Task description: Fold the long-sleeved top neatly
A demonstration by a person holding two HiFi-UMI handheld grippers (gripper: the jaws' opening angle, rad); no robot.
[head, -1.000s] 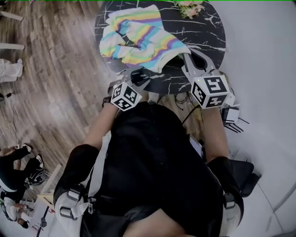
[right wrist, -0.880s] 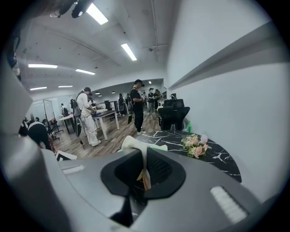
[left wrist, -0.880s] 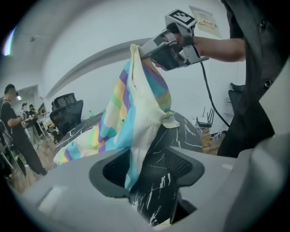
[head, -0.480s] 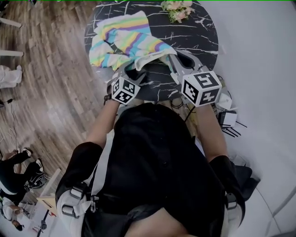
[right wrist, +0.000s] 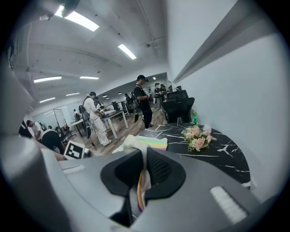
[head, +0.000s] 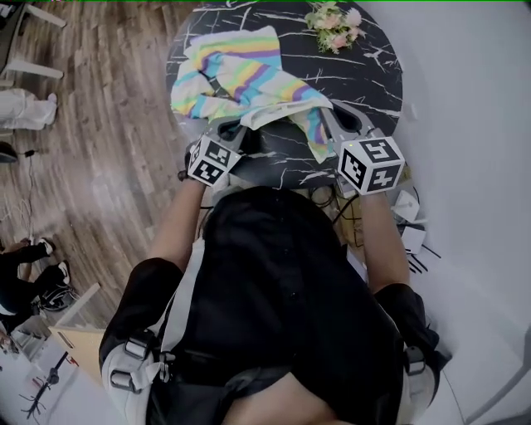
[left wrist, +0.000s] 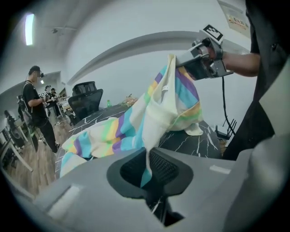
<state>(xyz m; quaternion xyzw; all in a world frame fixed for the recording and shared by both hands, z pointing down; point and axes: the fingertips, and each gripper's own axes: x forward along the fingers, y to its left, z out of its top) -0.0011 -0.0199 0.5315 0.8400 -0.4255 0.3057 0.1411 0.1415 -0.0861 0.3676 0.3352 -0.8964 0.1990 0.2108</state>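
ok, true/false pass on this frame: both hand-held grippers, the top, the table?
1. The left hand-held gripper is shut on the striped top. True; its jaws have just been closing, with the fabric between them.
2. The right hand-held gripper is empty. False: it is shut on the top's fabric too.
3. The table is dark with a marble pattern. True.
4. The bouquet lies on the top. False: it lies apart from it, at the table's far edge.
5. The top lies folded flat. False: it is bunched, with its near part lifted by the grippers.
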